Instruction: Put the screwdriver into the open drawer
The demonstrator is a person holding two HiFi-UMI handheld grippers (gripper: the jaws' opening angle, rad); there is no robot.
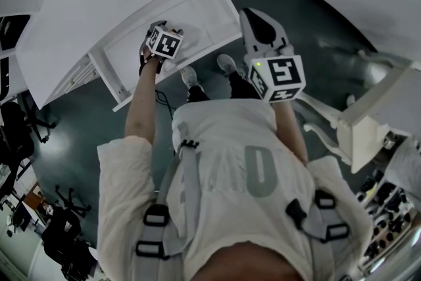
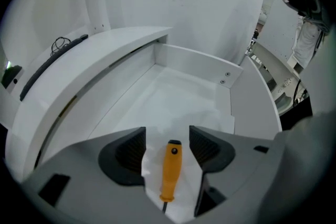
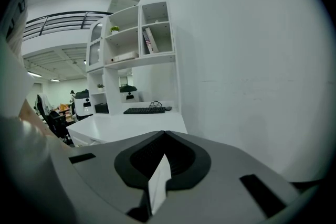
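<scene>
An orange-handled screwdriver (image 2: pixel 170 169) lies flat on the white bottom of the open drawer (image 2: pixel 199 68), its dark shaft pointing toward the camera. My left gripper (image 2: pixel 168 137) hangs just above it, pointing steeply down, open. The handle shows in the gap between the two dark pads without touching either. In the head view the left gripper (image 1: pixel 173 31) sits over the pulled-out drawer (image 1: pixel 197 16) and hides the screwdriver. My right gripper (image 1: pixel 253 20) is held off to the right of the drawer, over the floor. Its jaws meet at the tips (image 3: pixel 164 134) with nothing between them.
The white desk top (image 1: pixel 99 3) runs above the drawer, with a black cable (image 2: pixel 60 42) lying on it. A white piece of furniture (image 1: pixel 375 115) stands at the right, and black office chairs (image 1: pixel 16 135) at the left. A shelf unit (image 3: pixel 131 34) and a keyboard (image 3: pixel 144 110) stand further off.
</scene>
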